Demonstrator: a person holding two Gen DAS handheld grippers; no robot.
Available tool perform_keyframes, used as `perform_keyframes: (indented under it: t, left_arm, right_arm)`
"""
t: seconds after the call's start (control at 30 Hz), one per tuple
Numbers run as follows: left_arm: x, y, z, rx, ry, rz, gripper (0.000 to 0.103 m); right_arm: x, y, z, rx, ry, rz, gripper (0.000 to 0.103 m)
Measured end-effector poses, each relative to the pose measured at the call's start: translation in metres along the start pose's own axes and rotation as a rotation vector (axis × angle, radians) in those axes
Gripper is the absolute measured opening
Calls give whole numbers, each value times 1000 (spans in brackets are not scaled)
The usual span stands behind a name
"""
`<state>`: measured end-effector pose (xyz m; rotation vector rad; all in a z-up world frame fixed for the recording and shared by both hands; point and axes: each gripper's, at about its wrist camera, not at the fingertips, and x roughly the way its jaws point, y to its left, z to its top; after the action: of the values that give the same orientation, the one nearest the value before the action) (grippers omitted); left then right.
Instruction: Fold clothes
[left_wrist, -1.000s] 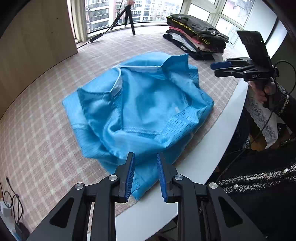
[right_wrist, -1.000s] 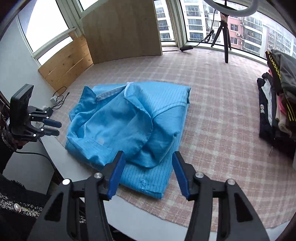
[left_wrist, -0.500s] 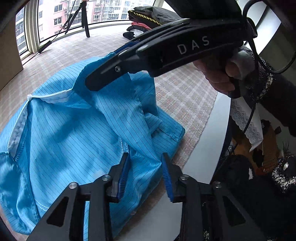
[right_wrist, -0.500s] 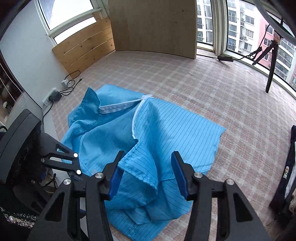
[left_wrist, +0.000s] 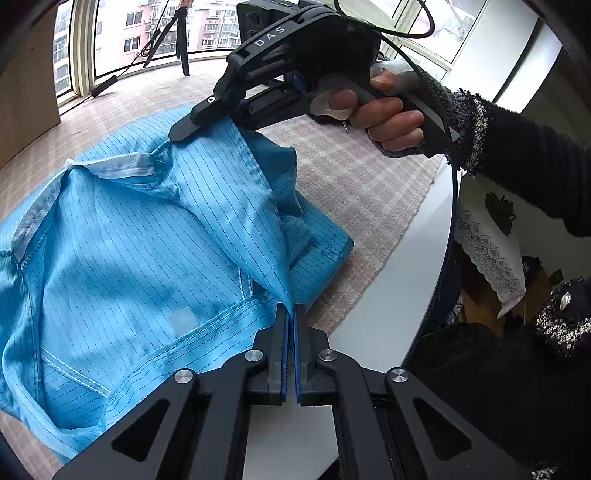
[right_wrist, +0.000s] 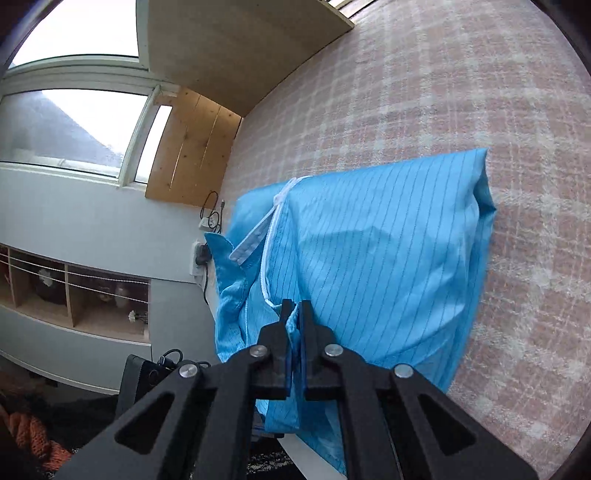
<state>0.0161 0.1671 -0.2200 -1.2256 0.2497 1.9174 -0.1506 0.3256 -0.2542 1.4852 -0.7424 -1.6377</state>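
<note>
A light blue pinstriped garment (left_wrist: 147, 240) with a white zipper lies on the plaid-covered table near its front edge. My left gripper (left_wrist: 290, 314) is shut on a fold of the garment's near edge. My right gripper (left_wrist: 192, 127) shows from the side in the left wrist view, shut on another part of the cloth farther back and lifting it. In the right wrist view the right gripper (right_wrist: 294, 312) pinches blue fabric, and the garment (right_wrist: 369, 258) hangs and spreads beyond it.
The table has a pink plaid cloth (left_wrist: 362, 184) and a white rounded rim (left_wrist: 406, 288). A tripod (left_wrist: 181, 40) stands by the windows. A wooden panel (right_wrist: 192, 147), wall shelves (right_wrist: 74, 295) and a power strip with cables (right_wrist: 207, 236) are at the left.
Both grippers were open above the garment; both have closed on it. The right gripper has raised a fold of cloth, and the left has pinched the near edge.
</note>
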Motion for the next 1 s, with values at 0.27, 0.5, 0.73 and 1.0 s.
perform_keyframes:
  t: [0.27, 0.5, 0.73, 1.0]
  left_arm:
    - [-10, 3, -1, -99, 27, -30, 3]
    - [-110, 62, -32, -255, -48, 110, 21]
    - [-137, 166, -20, -338, -87, 231, 21]
    - [-90, 197, 7, -250, -1, 131, 21]
  right_arm:
    - [-37, 35, 6, -169, -164, -296, 6]
    - [-16, 137, -22, -415, -112, -267, 26]
    - [112, 155, -56, -361, 103, -141, 33]
    - [166, 144, -51, -227, 102, -178, 36]
